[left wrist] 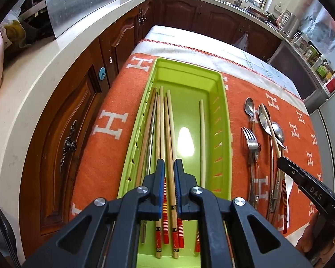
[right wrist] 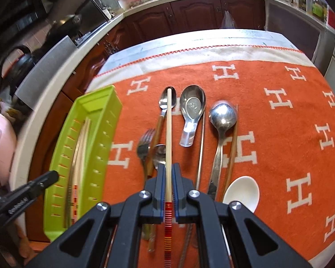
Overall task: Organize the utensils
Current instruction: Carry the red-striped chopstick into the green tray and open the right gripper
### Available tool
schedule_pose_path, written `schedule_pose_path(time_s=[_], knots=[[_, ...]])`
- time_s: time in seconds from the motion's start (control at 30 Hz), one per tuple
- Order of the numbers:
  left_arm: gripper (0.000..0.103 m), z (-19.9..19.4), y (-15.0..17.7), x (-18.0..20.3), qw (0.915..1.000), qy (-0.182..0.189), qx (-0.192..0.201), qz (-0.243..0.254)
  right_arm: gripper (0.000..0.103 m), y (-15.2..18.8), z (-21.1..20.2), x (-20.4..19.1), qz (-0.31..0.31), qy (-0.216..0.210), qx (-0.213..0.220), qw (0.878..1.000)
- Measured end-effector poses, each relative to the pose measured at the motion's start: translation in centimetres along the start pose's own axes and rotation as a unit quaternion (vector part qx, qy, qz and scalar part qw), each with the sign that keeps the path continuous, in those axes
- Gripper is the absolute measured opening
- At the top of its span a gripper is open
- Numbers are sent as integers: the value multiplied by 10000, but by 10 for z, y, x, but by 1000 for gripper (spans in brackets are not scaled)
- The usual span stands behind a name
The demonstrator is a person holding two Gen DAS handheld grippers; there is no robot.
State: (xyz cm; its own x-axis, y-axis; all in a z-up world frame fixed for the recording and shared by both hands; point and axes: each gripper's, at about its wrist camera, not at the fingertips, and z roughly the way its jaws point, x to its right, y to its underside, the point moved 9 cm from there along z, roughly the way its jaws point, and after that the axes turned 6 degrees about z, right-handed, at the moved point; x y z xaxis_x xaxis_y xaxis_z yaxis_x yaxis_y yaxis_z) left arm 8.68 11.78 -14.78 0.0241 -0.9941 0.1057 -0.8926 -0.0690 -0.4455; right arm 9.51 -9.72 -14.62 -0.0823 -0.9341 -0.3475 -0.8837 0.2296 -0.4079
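Orange cloth (right wrist: 268, 134), chopstick (right wrist: 168, 134) pointing away, lengthwise in right hand-held gripper (right wrist: 168, 167)

Left wrist view looks steeply down, close over green tray (left wrist: 221, 116); right over spoons (right wrist: 193, 102); both share orange cloth (left wrist: 114, 102).

The left gripper (left wrist: 169, 163) points steeply downward, its jaws nearly closed around a chopstick (left wrist: 170, 156). The right gripper (right wrist: 168, 167) also angles downward, its jaws clamped on another chopstick (right wrist: 168, 134).

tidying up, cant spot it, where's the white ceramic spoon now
In the right wrist view the white ceramic spoon lies on the orange cloth, lower right, beside the claw.
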Motion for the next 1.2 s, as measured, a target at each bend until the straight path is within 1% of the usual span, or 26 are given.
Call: schedule_pose_path(time_s=[0.07, 0.17, 0.27, 0.33, 0.37, 0.43, 0.5, 0.57, 0.7, 0.8, 1.0, 1.1, 1.2], knots=[[6, -5, 0, -1, 10000, 17, 49, -37, 5, 2, -4, -4, 49, -157, -2, 9999], [6, -13, -2, -5, 9999, -44, 129, -78, 5, 5, -16, -21, 37, -520, -1, 9986], [17, -22, -4, -9, 9995, -216, 226, -40, 5, 7, -25, -48, -47, -949, -90, 9954], [28, -29, -6, -12, 9988, -346, 335, -13, 5, 8, -24, -67, -101, -1177, -232, 9927], [30, -33, -8, -13, 9985, -399, 379, -13, 5, 9, -21, -77, -111, -1260, -324, 9914], [40, -38, -10, -15, 9981, -426, 452, -39, 5, 10, -13, -92, -95, -1379, -499, 9891], [46, -43, -12, -18, 9975, -487, 513, -59, 5, 11, -5, -103, -62, -1481, -604, 9871], [47, -47, -13, -22, 9970, -554, 538, -80, 6, 11, 7, -112, 106, -1590, -735, 9845], [47, -50, -15, -30, 9967, -576, 532, -189, 6, 19, 24, -123, 380, -1774, -1157, 9766], [47, -50, -16, -31, 9967, -576, 541, -197, 6, 23, 24, -122, 393, -1845, -1238, 9742], [47, -46, -17, -20, 9972, -544, 492, -113, 7, 16, 9, -119, 294, -1959, -1053, 9745], [47, -48, -18, -9, 9978, -412, 511, -39, 7, 8, -4, -110, 79, -1781, -847, 9803], [47, -50, -18, 7, 9984, -237, 500, 107, 6, -1, -14, -92, 72, -1742, -754, 9818]])
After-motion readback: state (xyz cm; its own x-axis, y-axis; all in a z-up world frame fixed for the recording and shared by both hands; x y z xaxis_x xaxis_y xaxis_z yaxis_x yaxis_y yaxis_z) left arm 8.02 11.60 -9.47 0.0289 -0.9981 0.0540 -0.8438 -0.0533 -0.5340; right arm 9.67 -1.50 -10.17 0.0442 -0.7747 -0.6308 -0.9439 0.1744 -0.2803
